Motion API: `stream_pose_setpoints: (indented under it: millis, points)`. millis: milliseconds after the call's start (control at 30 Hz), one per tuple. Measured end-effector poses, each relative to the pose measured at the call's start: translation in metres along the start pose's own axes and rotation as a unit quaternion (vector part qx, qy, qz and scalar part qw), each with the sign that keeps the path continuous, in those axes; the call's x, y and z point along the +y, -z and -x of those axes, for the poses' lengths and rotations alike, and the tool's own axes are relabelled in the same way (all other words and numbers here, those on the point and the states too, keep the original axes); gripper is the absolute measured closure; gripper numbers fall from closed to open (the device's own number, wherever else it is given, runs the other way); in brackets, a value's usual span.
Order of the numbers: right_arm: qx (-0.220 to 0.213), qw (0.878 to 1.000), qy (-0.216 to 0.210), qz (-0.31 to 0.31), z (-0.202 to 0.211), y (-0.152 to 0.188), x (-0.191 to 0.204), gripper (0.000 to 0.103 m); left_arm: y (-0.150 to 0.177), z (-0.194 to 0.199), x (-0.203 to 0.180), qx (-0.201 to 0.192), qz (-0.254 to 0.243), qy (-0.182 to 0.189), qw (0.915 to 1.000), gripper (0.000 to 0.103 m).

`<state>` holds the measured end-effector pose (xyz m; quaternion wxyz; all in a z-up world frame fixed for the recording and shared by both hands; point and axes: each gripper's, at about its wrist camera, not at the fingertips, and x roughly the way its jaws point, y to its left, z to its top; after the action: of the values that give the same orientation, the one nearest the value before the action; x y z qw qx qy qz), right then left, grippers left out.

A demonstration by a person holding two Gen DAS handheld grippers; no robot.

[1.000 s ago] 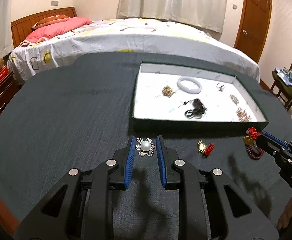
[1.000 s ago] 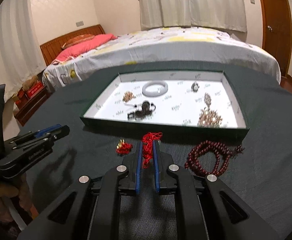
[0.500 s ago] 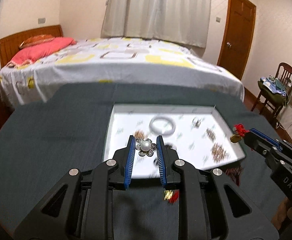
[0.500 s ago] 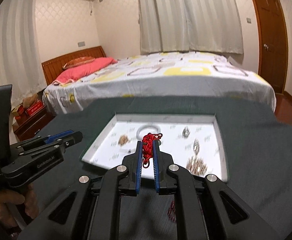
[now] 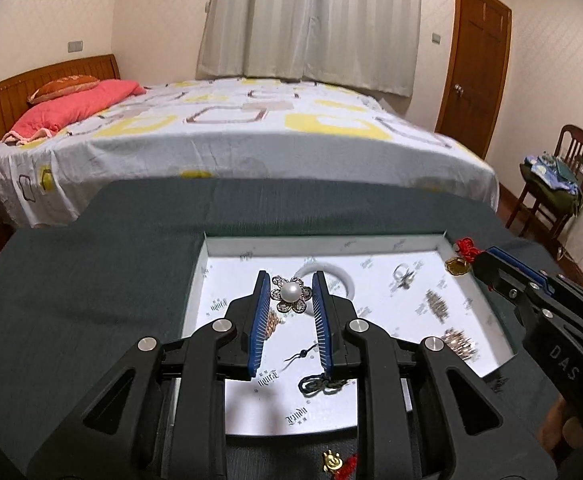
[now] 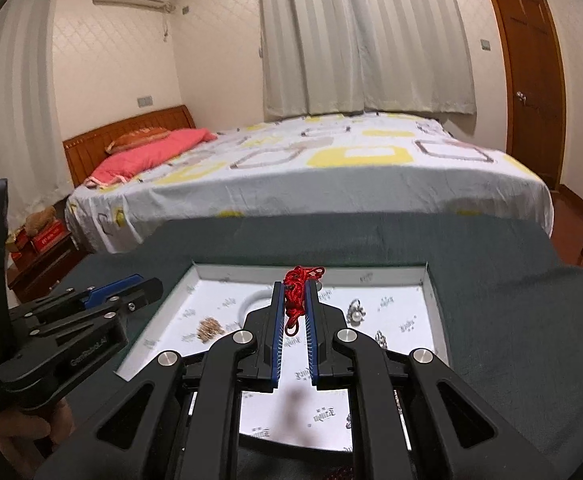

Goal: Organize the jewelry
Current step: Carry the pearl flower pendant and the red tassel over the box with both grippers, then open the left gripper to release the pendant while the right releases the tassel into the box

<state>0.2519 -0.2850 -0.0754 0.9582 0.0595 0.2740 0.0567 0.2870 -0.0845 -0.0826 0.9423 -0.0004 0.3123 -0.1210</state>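
My left gripper is shut on a silver flower brooch with a pearl, held above the white-lined tray. In the right wrist view my right gripper is shut on a red cord charm, also over the tray. The left wrist view shows the right gripper at the tray's right edge, the red cord and a gold pendant hanging from its tip. The tray holds a white bangle, a ring, bead clusters and a black cord piece.
A small gold and red charm lies on the dark cloth in front of the tray. Dark red beads show at the bottom of the right wrist view. A bed stands beyond the table, a chair at the right.
Both grippers have lifted from the cloth in front of the tray and moved forward over it, each carrying its piece. The charm and beads on the cloth have dropped toward the bottom of view.
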Motion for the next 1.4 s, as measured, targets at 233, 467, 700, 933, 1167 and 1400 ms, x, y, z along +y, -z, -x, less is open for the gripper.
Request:
stream_pose_setpoints:
  millis: [233,467,700,933,1167,1400]
  points:
    - [0.05,0.999,0.003,0.001,-0.039,0.022,-0.004,0.092,0.022,-0.042,0.008,0.047,0.001,-0.011,0.9988,0.082]
    - [0.095,0.995,0.011,-0.003,-0.064,0.035,-0.007,0.092,0.034,-0.066,0.014,0.079,-0.001,-0.016,0.9967,0.082]
    - [0.102,0.995,0.017,-0.003,-0.068,0.037,-0.007,0.091,0.039,-0.074,0.017,0.097,0.007,-0.012,0.9951,0.081]
    - [0.104,0.994,0.014,-0.007,-0.069,0.036,-0.01,0.065,0.04,-0.073,0.018,0.097,0.01,-0.014,0.9952,0.061]
    - [0.087,0.996,0.013,-0.002,-0.059,0.031,-0.008,0.058,0.039,-0.068,0.013,0.091,0.0,-0.018,0.9957,0.048]
    - [0.072,0.997,0.013,0.0,-0.04,0.025,-0.006,0.057,0.036,-0.047,0.011,0.073,0.002,-0.023,0.997,0.038]
